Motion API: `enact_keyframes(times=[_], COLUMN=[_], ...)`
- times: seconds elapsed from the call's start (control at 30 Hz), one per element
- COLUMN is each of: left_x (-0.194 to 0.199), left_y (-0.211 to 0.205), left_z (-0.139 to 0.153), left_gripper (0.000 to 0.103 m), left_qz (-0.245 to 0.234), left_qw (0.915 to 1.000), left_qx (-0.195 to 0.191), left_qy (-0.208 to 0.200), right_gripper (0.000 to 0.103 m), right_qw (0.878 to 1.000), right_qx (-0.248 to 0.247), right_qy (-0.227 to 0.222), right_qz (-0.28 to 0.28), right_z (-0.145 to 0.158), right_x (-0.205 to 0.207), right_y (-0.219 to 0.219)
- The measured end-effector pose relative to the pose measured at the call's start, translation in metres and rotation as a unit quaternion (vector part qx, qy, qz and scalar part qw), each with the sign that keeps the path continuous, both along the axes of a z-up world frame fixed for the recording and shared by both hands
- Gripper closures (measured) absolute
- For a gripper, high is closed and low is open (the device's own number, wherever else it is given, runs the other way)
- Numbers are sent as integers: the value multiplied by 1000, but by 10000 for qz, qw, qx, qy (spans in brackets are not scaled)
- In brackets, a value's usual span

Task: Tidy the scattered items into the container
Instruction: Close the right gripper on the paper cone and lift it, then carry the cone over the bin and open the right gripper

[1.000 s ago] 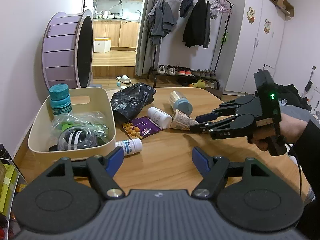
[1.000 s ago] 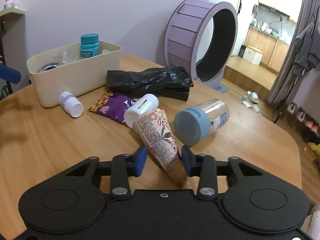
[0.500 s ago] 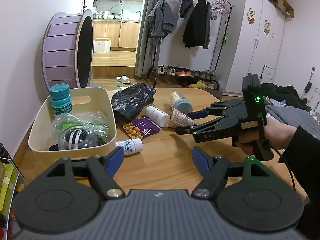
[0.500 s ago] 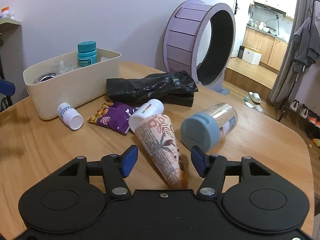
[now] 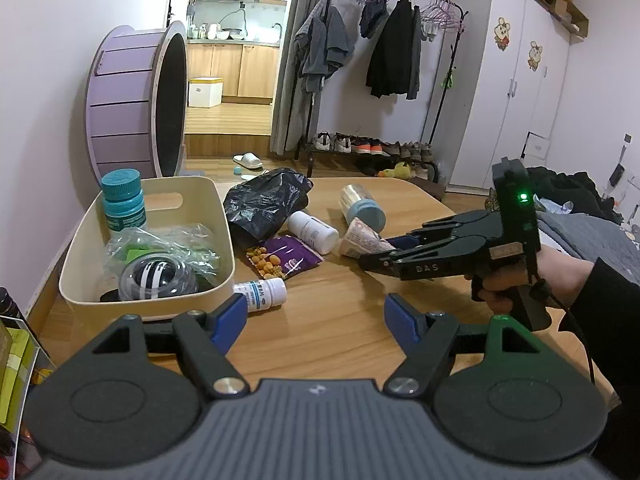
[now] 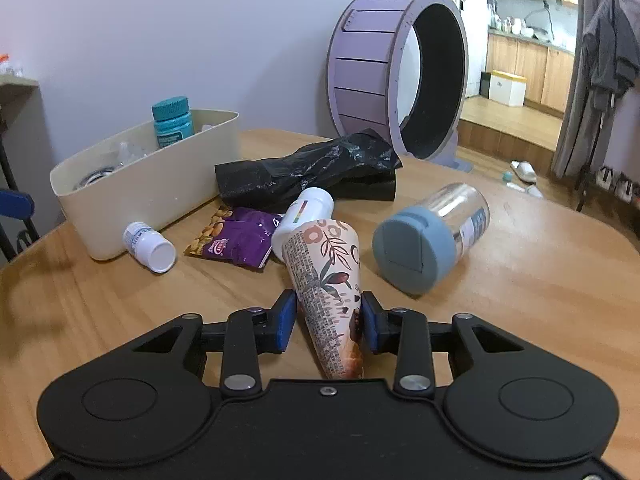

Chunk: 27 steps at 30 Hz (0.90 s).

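Note:
A cream bin (image 5: 208,200) (image 6: 160,184) holds a teal-capped bottle (image 5: 122,204), a plastic bag and a striped ball. On the wooden table lie a wrapped ice-cream cone (image 6: 320,276) (image 5: 362,238), a purple snack packet (image 6: 236,236), a white bottle (image 6: 308,212), a small white bottle (image 6: 150,246) (image 5: 262,292), a blue-lidded jar (image 6: 428,236) and a black bag (image 6: 304,172). My right gripper (image 6: 328,316) (image 5: 376,258) is closed around the cone's narrow end on the table. My left gripper (image 5: 314,316) is open and empty, near the bin's front corner.
A purple wheel (image 5: 136,100) stands on the floor behind the table, near the wall. A clothes rack (image 5: 380,60) and shoes are farther back. The table's rounded far edge (image 6: 580,216) lies to the right of the jar.
My right gripper opened and drew back half a second ago, then moved forward again and closed on the cone's narrow end. The left gripper has stayed still and open.

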<state>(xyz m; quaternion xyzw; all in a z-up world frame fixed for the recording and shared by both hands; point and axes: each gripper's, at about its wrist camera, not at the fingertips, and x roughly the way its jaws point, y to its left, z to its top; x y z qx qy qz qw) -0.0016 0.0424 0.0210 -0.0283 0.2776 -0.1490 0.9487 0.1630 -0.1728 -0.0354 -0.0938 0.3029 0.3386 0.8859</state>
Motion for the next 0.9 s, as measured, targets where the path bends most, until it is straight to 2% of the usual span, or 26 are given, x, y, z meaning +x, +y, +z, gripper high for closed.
enact_keyframes(times=[0.13,0.37,0.63,0.9], left_x=[-1,-6,-17,-27], left_y=[1,10,34,60], left_z=[0,-1,-1,6], left_gripper=[29,29,29,29], left_qz=[-20,62,395,814], left_qw=[10000,10000,9991,9965], left_qx=[3,12,84,10], left_qy=[-31,-37,-110,-204], right_gripper=[69,69,69,69], right_qw=[9996,9978,9955,9906], right_qx=[249,580,700,912], right_qy=[36,-297,-537,-467], right_qz=[-109,-146,357,904], right_z=[9,44,73,86], right_x=[-5,-25,-43,-42], right_y=[-12,-19,20,79])
